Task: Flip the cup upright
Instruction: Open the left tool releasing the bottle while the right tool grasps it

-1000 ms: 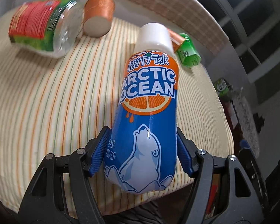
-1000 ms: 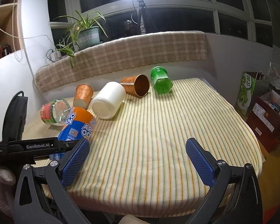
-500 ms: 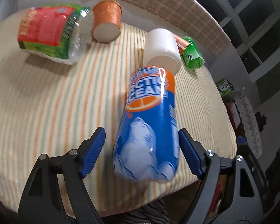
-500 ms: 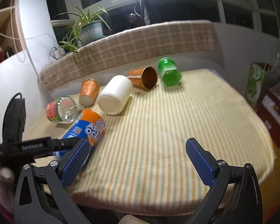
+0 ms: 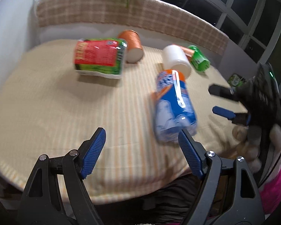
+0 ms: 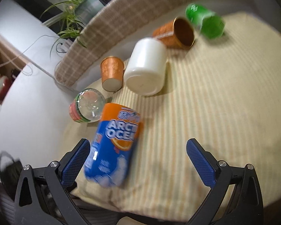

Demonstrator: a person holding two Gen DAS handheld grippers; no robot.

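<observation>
A blue and orange Arctic Ocean cup (image 5: 173,105) lies on its side on the striped tablecloth, near the front edge; it also shows in the right wrist view (image 6: 115,144). My left gripper (image 5: 141,152) is open and empty, with the cup just beyond its right finger. My right gripper (image 6: 138,162) is open, with the cup lying close to its left finger (image 6: 75,162). The right gripper (image 5: 224,102) also shows at the right of the left wrist view.
Other containers lie on their sides further back: a red and green clear bottle (image 5: 100,58), a small orange cup (image 6: 112,72), a white cup (image 6: 146,66), a copper cup (image 6: 178,31) and a green cup (image 6: 206,20). A plaid bolster (image 5: 133,14) lines the far edge.
My left gripper opened, let go of the Arctic Ocean cup and pulled back to the left. The cup now lies on the cloth. My right gripper has moved in toward it.
</observation>
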